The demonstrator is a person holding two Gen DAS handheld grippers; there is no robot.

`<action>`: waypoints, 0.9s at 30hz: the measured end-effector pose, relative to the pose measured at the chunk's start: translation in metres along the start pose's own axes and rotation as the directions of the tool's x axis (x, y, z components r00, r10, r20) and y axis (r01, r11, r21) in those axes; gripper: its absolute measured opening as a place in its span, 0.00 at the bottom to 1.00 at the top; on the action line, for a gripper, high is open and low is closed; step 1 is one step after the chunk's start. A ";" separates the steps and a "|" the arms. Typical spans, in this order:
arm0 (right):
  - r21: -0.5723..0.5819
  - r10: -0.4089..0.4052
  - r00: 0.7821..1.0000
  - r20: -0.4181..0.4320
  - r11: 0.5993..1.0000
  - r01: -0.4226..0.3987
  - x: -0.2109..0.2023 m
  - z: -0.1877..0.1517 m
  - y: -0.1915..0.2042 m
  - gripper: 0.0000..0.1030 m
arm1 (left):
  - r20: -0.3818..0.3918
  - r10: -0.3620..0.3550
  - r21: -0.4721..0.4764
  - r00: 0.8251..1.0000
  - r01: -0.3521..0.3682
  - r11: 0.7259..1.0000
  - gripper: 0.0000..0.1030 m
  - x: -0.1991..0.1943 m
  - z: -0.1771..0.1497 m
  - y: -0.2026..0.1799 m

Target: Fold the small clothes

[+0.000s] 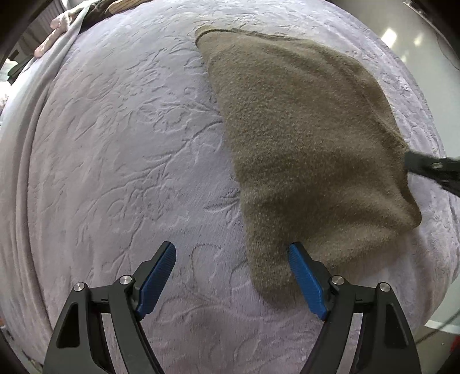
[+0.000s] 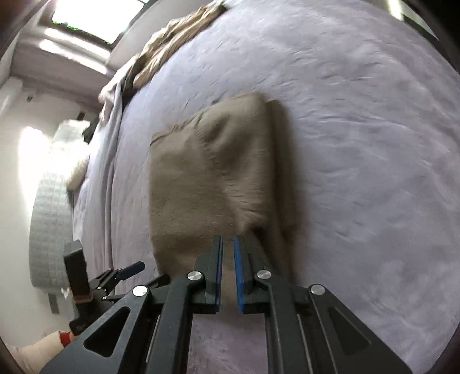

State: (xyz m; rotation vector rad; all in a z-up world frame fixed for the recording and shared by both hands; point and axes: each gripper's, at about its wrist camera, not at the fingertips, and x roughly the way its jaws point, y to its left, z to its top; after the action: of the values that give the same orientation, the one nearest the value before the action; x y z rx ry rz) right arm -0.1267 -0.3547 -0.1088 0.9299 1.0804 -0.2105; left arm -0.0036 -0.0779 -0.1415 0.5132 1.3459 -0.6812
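A brown fleecy garment [image 1: 302,129] lies on the lilac embossed bedspread [image 1: 115,143], with its right side pulled up into a ridge. My left gripper [image 1: 231,246] points straight down and stands open; the garment's near corner lies by its right finger [image 1: 304,270], and neither pad presses on it. My right gripper [image 2: 227,238] is shut on the near edge of the garment [image 2: 195,178], with cloth showing between the blue pads. The left wrist view shows this right gripper [image 1: 425,167] at the garment's lifted right corner. My left gripper [image 2: 143,273] shows low on the left in the right wrist view.
More clothes are piled at the far end of the bed [image 2: 178,37], also seen as a pile of clothes [image 1: 66,23]. A grey quilted cover [image 2: 49,218] hangs beyond the bed's left edge. The bedspread [image 2: 359,143] stretches away to the right of the garment.
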 end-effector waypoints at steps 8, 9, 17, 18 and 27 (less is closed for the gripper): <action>0.111 -0.083 0.996 -0.021 0.990 0.085 0.004 -0.006 -0.024 0.07 | 0.001 0.015 -0.022 1.000 -0.015 1.000 0.79 -0.022 -0.008 0.005; 0.103 -0.122 0.992 -0.026 0.987 0.124 0.000 -0.008 -0.025 0.07 | 0.000 0.017 -0.024 1.000 -0.017 1.000 0.79 -0.027 -0.006 0.012; 0.133 -0.134 0.990 -0.043 0.981 0.139 -0.032 -0.026 -0.026 0.08 | 0.007 0.010 -0.038 1.000 -0.010 0.999 0.79 -0.045 -0.017 0.011; 0.139 -0.131 0.990 -0.047 0.981 0.136 -0.034 -0.030 -0.024 0.08 | 0.016 0.011 -0.035 1.000 -0.010 0.999 0.79 -0.048 -0.019 0.009; 0.164 -0.129 0.990 -0.065 0.977 0.138 -0.038 -0.057 -0.011 0.11 | 0.042 0.014 -0.029 0.999 -0.013 1.000 1.00 -0.065 -0.027 0.009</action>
State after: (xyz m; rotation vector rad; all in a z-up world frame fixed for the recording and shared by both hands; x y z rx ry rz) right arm -0.1898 -0.3299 -0.0918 1.0195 1.1897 -0.3944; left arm -0.0217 -0.0437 -0.0820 0.4823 1.3095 -0.6575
